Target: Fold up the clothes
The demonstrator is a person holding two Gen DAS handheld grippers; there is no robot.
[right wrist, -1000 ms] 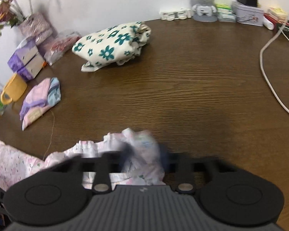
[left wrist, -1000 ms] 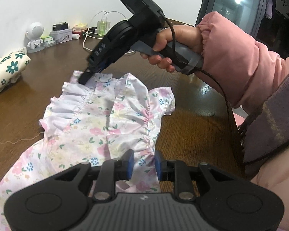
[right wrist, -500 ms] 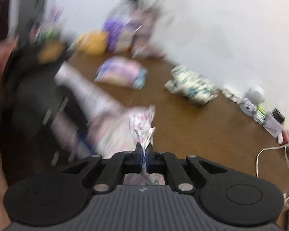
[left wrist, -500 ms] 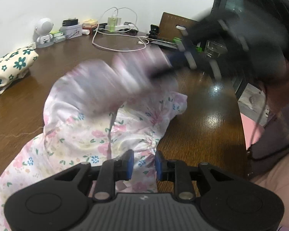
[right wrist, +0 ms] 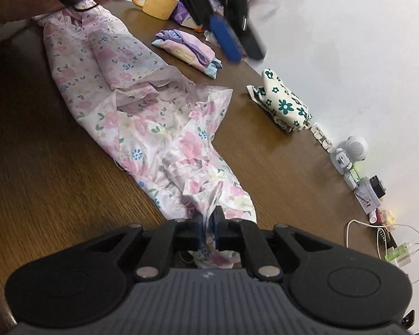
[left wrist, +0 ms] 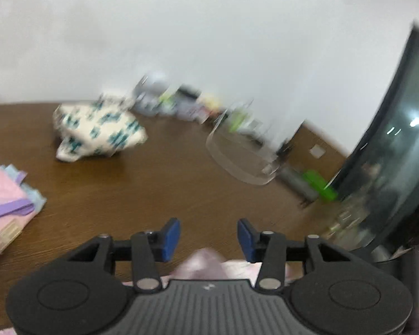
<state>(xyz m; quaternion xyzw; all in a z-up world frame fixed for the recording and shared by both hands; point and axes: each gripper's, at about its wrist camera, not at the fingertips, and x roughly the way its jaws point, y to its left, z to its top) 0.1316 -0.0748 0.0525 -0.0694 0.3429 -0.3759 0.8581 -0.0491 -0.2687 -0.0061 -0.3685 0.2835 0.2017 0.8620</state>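
In the left wrist view, the left tongs (left wrist: 208,236) stood spread at the bottom centre over the brown table (left wrist: 159,189), holding nothing.

In the right wrist view, the right tongs (right wrist: 208,224) were pressed together on the floral dress (right wrist: 142,111), which stretched from bottom centre to upper left.

pink floral dress (right wrist: 142,106), seemingly teal-flowered cream bundle (right wrist: 286,104).
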